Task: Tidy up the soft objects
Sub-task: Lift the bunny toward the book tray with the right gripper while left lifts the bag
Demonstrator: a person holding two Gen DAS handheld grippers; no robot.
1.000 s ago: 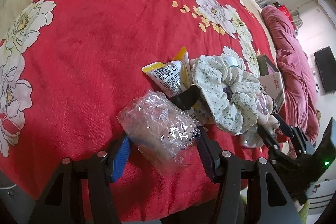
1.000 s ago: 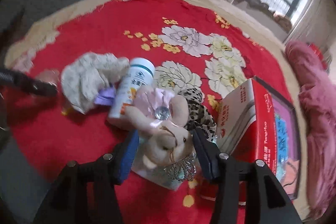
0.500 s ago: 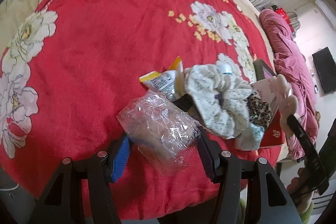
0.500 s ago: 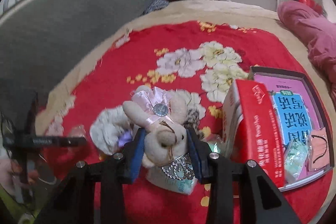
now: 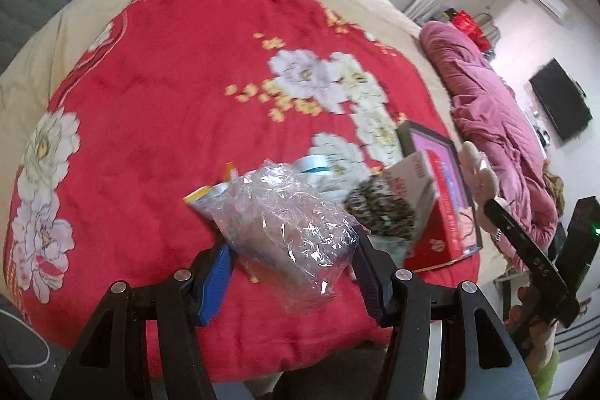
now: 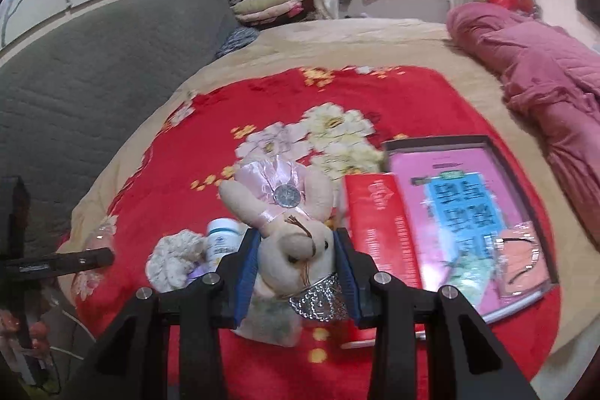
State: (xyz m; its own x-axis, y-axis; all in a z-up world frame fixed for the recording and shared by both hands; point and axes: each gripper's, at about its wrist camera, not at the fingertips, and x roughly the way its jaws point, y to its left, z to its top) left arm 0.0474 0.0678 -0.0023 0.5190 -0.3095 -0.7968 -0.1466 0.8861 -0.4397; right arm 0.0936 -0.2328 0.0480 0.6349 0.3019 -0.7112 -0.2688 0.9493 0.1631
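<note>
My left gripper [image 5: 290,263] is shut on a crinkly clear plastic bag [image 5: 288,220] with something pinkish inside, held above the red floral blanket [image 5: 168,92]. My right gripper [image 6: 298,272] is shut on a beige plush rabbit [image 6: 292,235] with a pink bow, lifted above the bed; the rabbit also shows at the right in the left wrist view [image 5: 478,171]. A floral scrunchie [image 6: 176,257] and a leopard-print scrunchie [image 5: 382,208] lie on the blanket. An open red box [image 6: 378,242] with a pink-lined tray [image 6: 461,212] lies to the right.
A white bottle [image 6: 221,237] lies by the floral scrunchie. A yellow-edged sachet [image 5: 204,195] lies under the bag. A pink quilt [image 6: 543,74] is piled at the bed's right. A grey headboard [image 6: 93,62] stands left. The tray holds small packets [image 6: 521,261].
Both grippers have risen and pulled back from the bed. The rabbit has been lifted off the pile and the bag is higher; the items on the blanket look smaller.
</note>
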